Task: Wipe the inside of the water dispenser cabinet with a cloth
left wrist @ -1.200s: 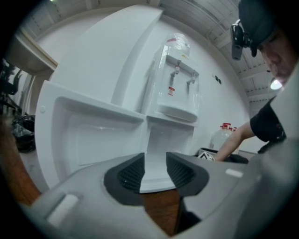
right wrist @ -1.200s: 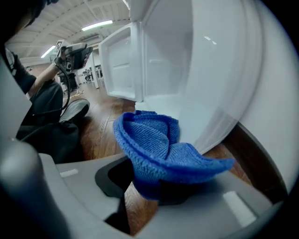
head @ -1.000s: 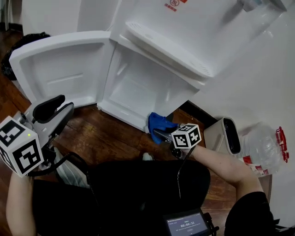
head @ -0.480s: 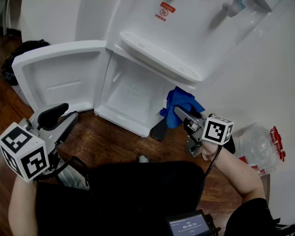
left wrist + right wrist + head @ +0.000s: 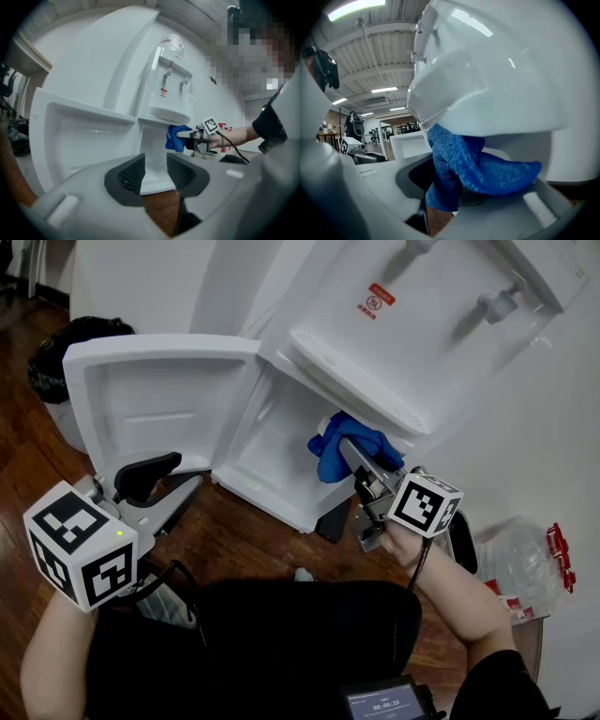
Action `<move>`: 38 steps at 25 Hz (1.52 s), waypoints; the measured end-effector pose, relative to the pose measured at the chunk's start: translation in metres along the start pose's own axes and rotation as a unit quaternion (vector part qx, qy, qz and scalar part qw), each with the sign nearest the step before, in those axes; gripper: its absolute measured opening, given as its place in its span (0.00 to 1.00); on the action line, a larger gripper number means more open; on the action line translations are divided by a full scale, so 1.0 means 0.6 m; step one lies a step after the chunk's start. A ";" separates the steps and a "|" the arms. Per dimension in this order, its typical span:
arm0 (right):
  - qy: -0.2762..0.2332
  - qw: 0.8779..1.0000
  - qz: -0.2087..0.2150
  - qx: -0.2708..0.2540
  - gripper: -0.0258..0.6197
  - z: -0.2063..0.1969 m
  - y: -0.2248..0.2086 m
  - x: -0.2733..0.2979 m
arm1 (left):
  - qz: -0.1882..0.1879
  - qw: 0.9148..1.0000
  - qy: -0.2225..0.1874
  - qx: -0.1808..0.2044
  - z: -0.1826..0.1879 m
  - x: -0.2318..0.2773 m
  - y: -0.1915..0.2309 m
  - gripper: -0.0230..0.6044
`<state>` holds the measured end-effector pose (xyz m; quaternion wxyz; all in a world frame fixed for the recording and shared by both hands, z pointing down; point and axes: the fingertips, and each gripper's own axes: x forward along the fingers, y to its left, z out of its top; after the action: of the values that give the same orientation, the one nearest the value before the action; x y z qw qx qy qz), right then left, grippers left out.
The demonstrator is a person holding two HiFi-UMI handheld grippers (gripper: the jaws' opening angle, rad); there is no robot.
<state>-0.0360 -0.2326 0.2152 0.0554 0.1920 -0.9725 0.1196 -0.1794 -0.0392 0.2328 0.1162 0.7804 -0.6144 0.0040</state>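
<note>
The white water dispenser (image 5: 441, 324) stands with its lower cabinet (image 5: 281, 442) open and the door (image 5: 159, 399) swung out to the left. My right gripper (image 5: 349, 454) is shut on a bunched blue cloth (image 5: 339, 439). It holds the cloth at the upper right of the cabinet opening, just under the drip tray (image 5: 366, 371). In the right gripper view the cloth (image 5: 464, 164) fills the jaws. My left gripper (image 5: 173, 482) hovers low in front of the door, its jaws slightly apart with nothing between them. The left gripper view shows the left gripper (image 5: 154, 171) and, beyond it, the cloth (image 5: 177, 138).
Dark wooden floor (image 5: 244, 531) lies in front of the cabinet. A black bag (image 5: 80, 343) sits behind the door at the left. A clear plastic water bottle (image 5: 520, 559) lies by the wall at the right. My knees and a small screen (image 5: 384, 701) fill the bottom.
My right gripper has risen with the blue cloth from near the floor at the cabinet's base up to the opening under the drip tray. The left gripper has barely moved.
</note>
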 end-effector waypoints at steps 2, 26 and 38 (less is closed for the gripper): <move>-0.004 1.000 0.013 -0.003 0.23 0.006 0.021 0.050 | -0.005 1.000 0.000 0.001 0.001 0.001 -0.005 0.27; 0.096 0.976 0.180 -0.077 0.24 -0.135 0.182 0.118 | -0.032 0.999 -0.004 0.005 0.006 0.004 -0.014 0.27; 0.027 0.900 0.419 -0.118 0.25 -0.152 0.360 -0.026 | -0.245 0.969 0.027 -0.001 -0.039 0.018 -0.164 0.71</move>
<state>-0.0998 -0.0099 0.2550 0.0484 -0.2442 -0.9683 0.0212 -0.0793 -0.0237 0.2397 0.1308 0.9067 -0.4011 -0.0039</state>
